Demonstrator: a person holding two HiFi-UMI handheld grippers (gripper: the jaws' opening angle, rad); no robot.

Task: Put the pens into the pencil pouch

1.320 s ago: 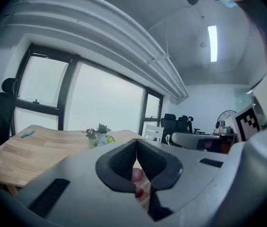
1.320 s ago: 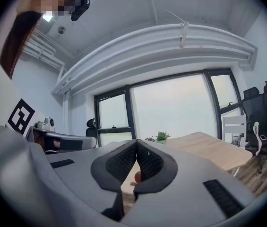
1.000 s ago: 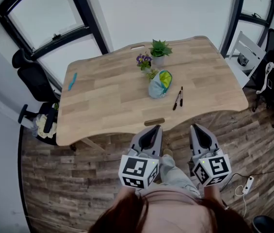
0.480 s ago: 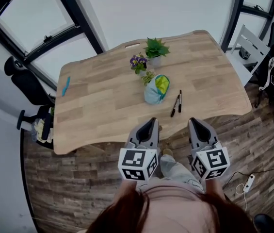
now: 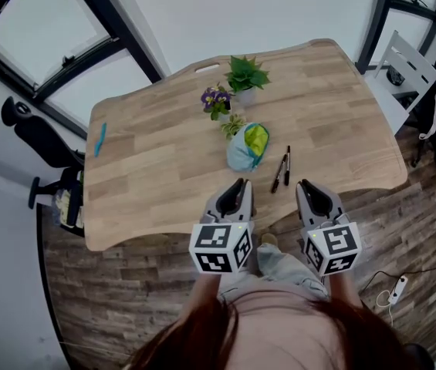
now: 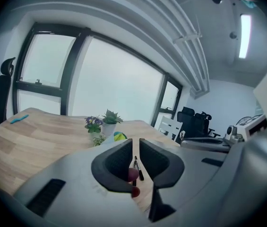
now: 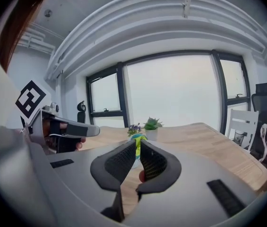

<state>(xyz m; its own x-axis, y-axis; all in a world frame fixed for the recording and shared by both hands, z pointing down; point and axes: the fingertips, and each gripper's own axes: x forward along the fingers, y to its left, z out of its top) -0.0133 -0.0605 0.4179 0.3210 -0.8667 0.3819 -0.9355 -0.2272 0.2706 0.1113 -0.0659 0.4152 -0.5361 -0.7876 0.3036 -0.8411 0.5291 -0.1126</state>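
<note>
Overhead, a wooden desk (image 5: 163,168) is shown with its things gathered near the middle. A green potted plant (image 5: 246,74) is set at 12 o'clock of the pencil pouch (image 5: 245,146). A purple-flowered pot (image 5: 216,99) stands at the pouch's 11 o'clock, and a small sprig (image 5: 235,123) is just against its far end. A blue object (image 5: 99,139) lies well apart at the desk's 9 o'clock edge. A black office chair (image 5: 36,133) is placed beyond that edge, and a white chair (image 5: 414,64) beyond the 2 o'clock corner.

The pouch is pale blue-grey with a yellow-green patch on top. Two slim dark pens (image 5: 287,164) lie side by side on bare wood at its 4 o'clock, outside the pouch.

Both claws are held over the desk's 6 o'clock edge. The left claw (image 5: 240,185) has just been opening. Its jaws are parted by a narrow gap with nothing gripped, and the distant pens are seen through that gap. The right claw (image 5: 305,185) is clenched on nothing.
</note>
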